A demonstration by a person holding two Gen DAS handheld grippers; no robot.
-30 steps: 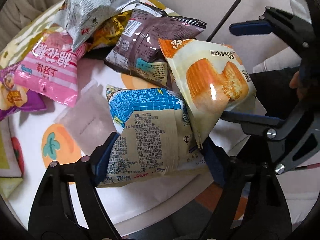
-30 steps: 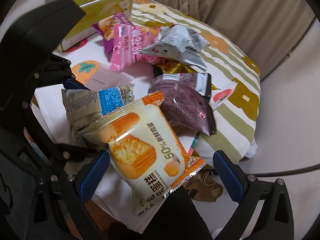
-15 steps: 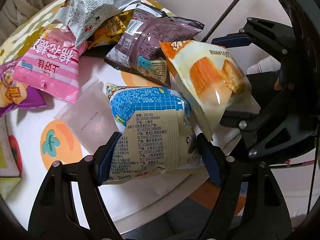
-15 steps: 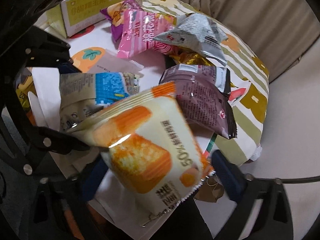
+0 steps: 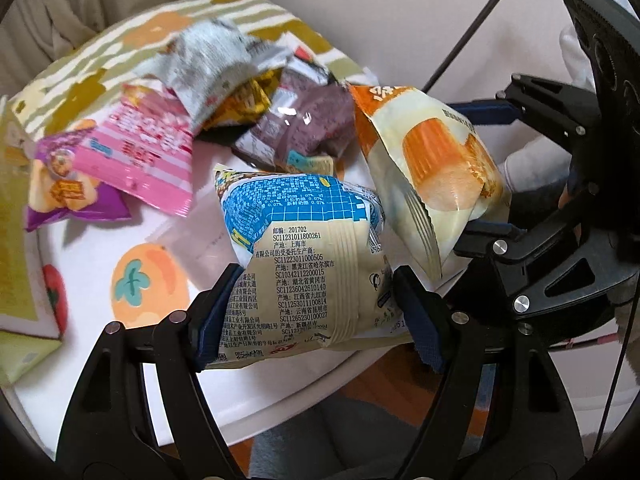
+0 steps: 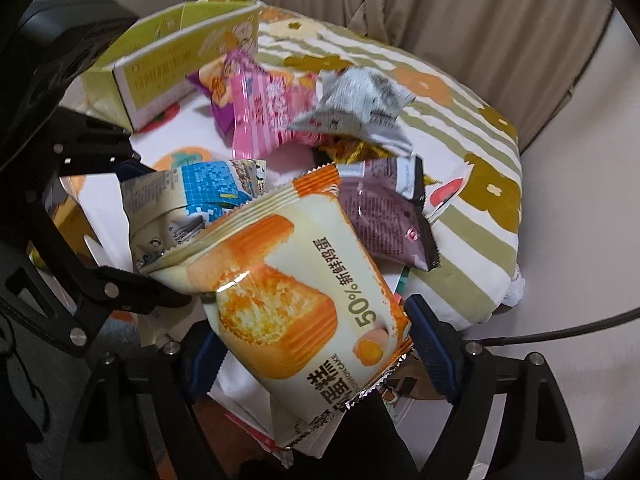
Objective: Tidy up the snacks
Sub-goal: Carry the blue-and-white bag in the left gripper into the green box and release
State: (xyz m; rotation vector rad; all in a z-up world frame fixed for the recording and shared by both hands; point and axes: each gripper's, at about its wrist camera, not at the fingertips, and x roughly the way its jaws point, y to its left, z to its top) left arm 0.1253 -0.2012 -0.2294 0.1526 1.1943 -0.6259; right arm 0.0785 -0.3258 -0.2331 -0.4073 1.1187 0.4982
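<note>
the left tool (image 5: 316, 316) holds the blue bag (image 5: 304, 256), one pad on each side, up off the surface (image 5: 120, 360). the right tool (image 6: 312, 348) is closing on the orange cake bag (image 6: 296, 292), which sits between its pads, just beside the blue bag. the other snacks, a pink bag (image 5: 144, 156), a brown bag (image 5: 304, 128) and a grey bag (image 5: 208, 64), lie in a heap near a green box (image 6: 176, 60).

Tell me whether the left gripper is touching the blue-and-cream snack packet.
Touching. The left wrist view shows the left gripper with both fingers pressed into the blue-and-cream packet.
</note>
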